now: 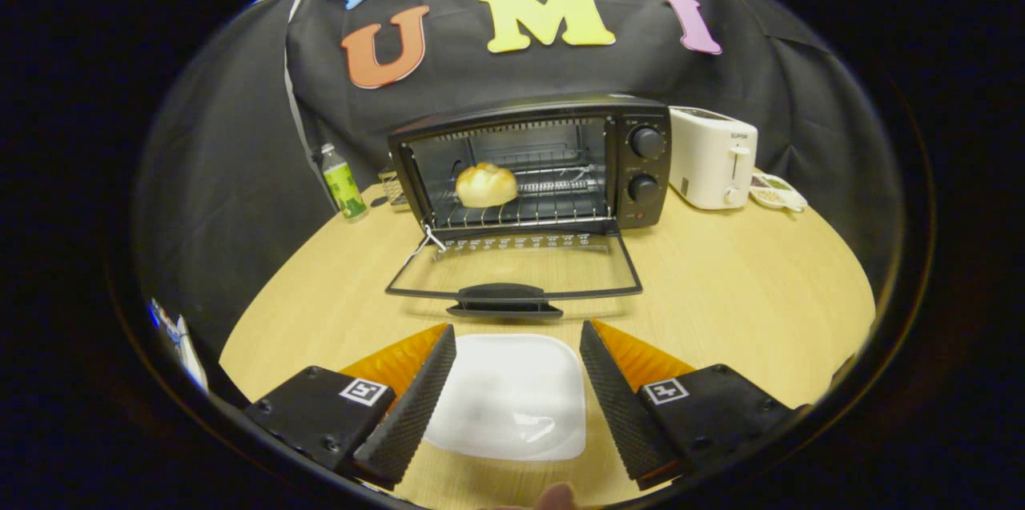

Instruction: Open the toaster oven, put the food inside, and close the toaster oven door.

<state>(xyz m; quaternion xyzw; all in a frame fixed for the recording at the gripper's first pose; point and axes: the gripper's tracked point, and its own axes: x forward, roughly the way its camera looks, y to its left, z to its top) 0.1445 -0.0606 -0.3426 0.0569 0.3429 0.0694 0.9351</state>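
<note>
While the tongs (517,334) gape over a white plate (508,396), the oven door (512,270) lies open ahead.

Gripper-mounted fisheye, facing toaster oven (532,166), near

The gripper (516,338) has two wedge-shaped fingers (412,406) with knurled inner faces, on screwed block mounts bearing square coded marker tags.
</note>
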